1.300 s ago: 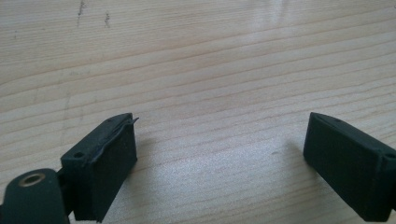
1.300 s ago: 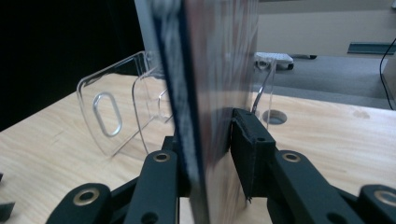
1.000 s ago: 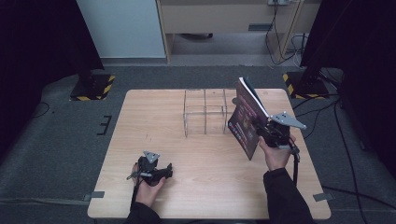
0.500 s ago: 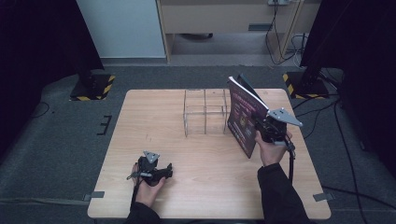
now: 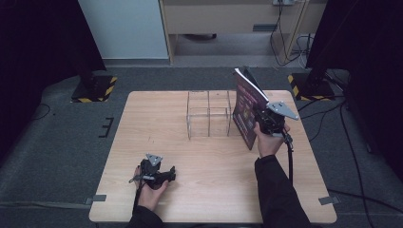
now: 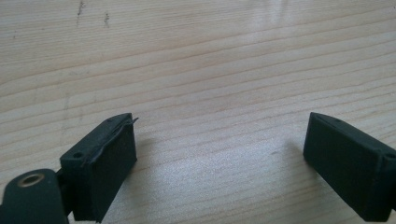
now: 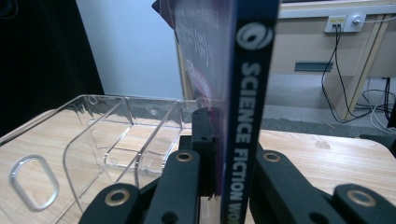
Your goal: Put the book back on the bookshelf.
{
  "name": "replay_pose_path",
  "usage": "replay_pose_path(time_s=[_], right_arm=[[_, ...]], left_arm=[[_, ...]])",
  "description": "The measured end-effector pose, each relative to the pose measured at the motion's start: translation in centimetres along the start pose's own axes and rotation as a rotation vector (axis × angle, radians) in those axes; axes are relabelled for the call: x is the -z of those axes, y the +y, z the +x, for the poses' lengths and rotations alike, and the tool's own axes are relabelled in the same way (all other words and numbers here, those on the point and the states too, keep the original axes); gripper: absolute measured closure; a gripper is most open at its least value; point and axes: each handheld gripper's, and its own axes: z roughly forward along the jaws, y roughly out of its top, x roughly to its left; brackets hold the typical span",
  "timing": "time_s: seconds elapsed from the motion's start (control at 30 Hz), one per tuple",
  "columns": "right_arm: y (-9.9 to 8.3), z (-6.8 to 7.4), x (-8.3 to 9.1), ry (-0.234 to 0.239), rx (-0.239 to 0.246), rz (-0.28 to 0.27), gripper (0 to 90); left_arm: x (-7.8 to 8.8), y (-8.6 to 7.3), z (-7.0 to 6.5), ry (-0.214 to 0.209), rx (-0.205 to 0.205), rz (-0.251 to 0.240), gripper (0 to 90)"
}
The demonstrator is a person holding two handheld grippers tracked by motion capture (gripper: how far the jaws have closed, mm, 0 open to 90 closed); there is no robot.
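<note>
High view shows the wooden counter (image 5: 209, 161) with a clear plastic organizer (image 5: 209, 114) standing near its far middle. My right hand-held gripper (image 5: 267, 119) holds a book (image 5: 244, 107) upright just to the right of this organizer, above the counter, with its dark cover turned toward the clear walls. The jaws are clamped on the lower part of the book, one on each side of it. In the right gripper view the spine of the book (image 7: 247, 93) rises straight between my two black jaws, and I can read "SCIENCE FICTION" on it in white letters.

The organizer (image 7: 107, 140) lies to the left of the book in that view, very near to it. It has thin clear dividers that make several compartments open at the top, and through the walls I see only the wood of the counter. One end wall has an oval hole. I cannot tell if the book touches the organizer.

My left hand-held gripper (image 5: 154, 173) rests low on the counter at the near side, well apart from the book and the organizer. In the left gripper view its jaws stand wide apart with bare wood (image 6: 210, 93) between them.

Behind the counter there are a pale panel (image 5: 126, 28), a wooden cabinet (image 5: 228, 16) with cables (image 5: 290, 42), and two stands with yellow and black striped bases (image 5: 92, 88) on the grey floor.
</note>
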Motion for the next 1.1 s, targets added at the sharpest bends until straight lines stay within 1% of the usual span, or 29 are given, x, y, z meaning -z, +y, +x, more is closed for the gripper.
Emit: replay_pose_path(time_s=[0.1,0.27,0.37,0.43,0.5,0.63,0.7,0.73,0.77,0.8,0.87,1.0,1.1], right_arm=[[-0.2,0.0,-0.2,-0.005,-0.003,-0.008,84.3],[-0.2,0.0,-0.3,-0.013,-0.01,-0.043,84.3],[-0.3,-0.1,-0.5,-0.016,-0.015,-0.046,84.3],[-0.7,0.0,-0.7,-0.019,-0.012,-0.048,84.2],[-1.0,0.1,-0.7,-0.019,-0.008,-0.06,84.2],[-1.0,0.2,-0.6,-0.02,0.001,-0.055,83.4],[-1.0,0.2,-0.6,-0.018,0.0,-0.048,81.8],[-1.0,0.2,-0.6,-0.018,-0.005,-0.04,78.9],[-1.0,0.2,-0.6,-0.018,-0.005,-0.04,78.9],[-1.0,0.1,-0.6,-0.02,0.002,-0.031,75.1],[-1.1,0.1,-0.6,-0.021,0.007,-0.023,73.6],[-1.1,-0.2,-0.7,-0.017,-0.003,-0.015,69.0],[-1.1,-0.3,-0.7,-0.018,-0.001,-0.01,66.4]], left_arm=[[0.0,0.0,0.0,0.0,0.0,0.0,8.5],[0.0,0.0,0.0,0.0,0.0,0.0,8.4],[0.0,0.0,0.0,0.0,0.0,0.0,8.5],[0.0,0.0,0.0,0.0,0.0,0.0,8.5],[0.0,0.0,0.0,-0.001,0.0,0.0,8.4],[0.0,0.0,0.0,-0.001,0.0,0.0,8.4],[0.0,0.0,0.0,0.0,0.0,0.0,8.4],[0.0,0.0,0.0,-0.001,0.0,0.0,8.4],[0.0,0.0,0.0,-0.001,0.0,0.0,8.4],[0.0,0.0,0.0,0.0,0.0,0.0,8.4],[0.0,0.0,0.0,0.0,0.0,0.0,8.4],[0.0,0.0,0.0,0.0,0.0,0.0,8.4],[0.0,0.0,0.0,0.0,0.0,0.0,8.4]])
